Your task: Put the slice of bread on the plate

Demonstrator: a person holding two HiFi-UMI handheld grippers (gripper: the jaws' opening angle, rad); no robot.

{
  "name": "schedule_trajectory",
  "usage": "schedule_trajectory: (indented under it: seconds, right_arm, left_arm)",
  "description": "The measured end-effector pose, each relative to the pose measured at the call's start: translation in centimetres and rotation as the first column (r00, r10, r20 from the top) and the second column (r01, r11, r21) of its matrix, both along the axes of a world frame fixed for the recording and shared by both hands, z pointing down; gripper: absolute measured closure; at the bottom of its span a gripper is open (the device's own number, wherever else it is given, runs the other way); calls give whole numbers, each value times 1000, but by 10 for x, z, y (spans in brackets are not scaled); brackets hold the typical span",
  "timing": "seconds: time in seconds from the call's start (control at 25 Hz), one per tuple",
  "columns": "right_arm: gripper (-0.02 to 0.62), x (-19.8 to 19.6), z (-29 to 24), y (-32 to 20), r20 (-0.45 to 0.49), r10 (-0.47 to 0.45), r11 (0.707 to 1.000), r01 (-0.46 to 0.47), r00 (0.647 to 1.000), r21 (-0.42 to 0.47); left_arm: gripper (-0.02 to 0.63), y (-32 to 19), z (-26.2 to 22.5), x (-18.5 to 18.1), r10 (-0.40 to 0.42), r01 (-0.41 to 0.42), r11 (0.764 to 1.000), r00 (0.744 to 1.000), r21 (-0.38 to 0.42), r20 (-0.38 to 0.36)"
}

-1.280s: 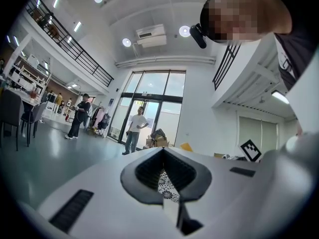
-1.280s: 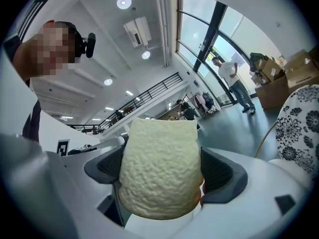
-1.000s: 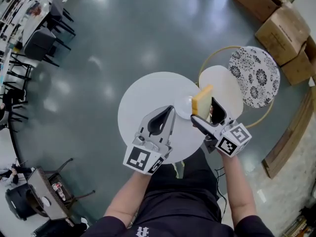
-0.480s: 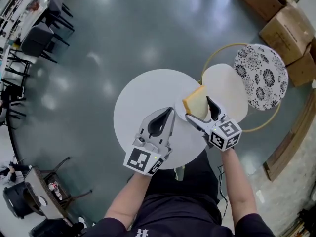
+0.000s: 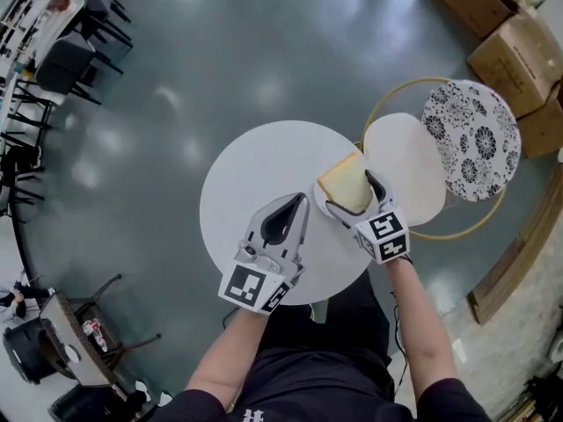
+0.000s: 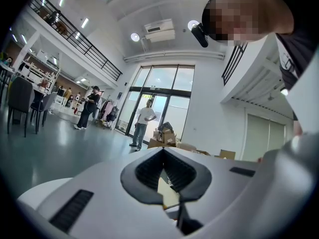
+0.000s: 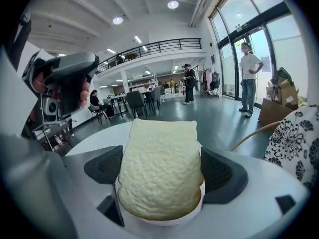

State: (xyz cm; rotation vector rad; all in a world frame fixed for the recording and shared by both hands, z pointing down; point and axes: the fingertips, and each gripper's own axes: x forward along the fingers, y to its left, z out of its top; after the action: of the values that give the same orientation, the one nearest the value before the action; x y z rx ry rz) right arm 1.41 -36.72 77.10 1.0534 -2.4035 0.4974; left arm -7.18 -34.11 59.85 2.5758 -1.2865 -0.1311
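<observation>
- Small white plate [image 7: 166, 222] sits at 3 o'clock on the round white tabletop [image 5: 255, 174], near its edge. The slice of bread [image 5: 345, 185] lies flat over the plate and covers most of it. The plate's rim shows under the slice's near edge. Cannot tell whether the slice's weight is on the plate.
- Right tool [image 5: 352, 193]: jaws part-way apart, one dark pad against each side edge of the slice, gripping it.
- Left tool [image 5: 297, 205]: jaws closed together, nothing between them. It hangs over the tabletop's 5 o'clock part, just beside the plate at its 9 o'clock.
- Off the tabletop at 2 o'clock there is a cream round top [image 5: 406, 170] inside a thin golden hoop [image 5: 380, 104]. A black-and-white flowered disc [image 5: 471, 139] lies across the hoop's 2 o'clock side.
- Head view: cardboard boxes [image 5: 515, 47] at 1 o'clock, dark chairs [image 5: 66, 69] at 10 o'clock, glossy grey-green floor [image 5: 220, 51] all round.
- Gripper views: a tall hall with glass doors [image 6: 159, 98] and a mezzanine railing [image 7: 154, 46]. A few people [image 7: 247, 78] stand far off.
- Slice: thick, roughly square with rounded corners. The crumb is pale cream and finely pitted, and a thin tan crust shows along the edge.
</observation>
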Motion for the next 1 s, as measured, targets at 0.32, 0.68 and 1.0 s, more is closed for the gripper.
schedule_trajectory:
  seconds: [0.32, 0.68, 1.0]
  right_arm:
    - [103, -3, 34, -5, -131, -13, 999, 7, 991, -50]
    - [103, -6, 51, -4, -161, -40, 996, 25, 986, -91]
    - [101, -8, 19, -7, -99, -21, 997, 13, 995, -77]
  left_arm:
    - [601, -8, 8, -3, -13, 13, 1000, 1000, -11, 5]
    - [600, -14, 12, -1, -11, 11, 1000, 1000, -22, -3]
    - [601, -18, 11, 10, 13, -13, 998, 1000, -54, 6]
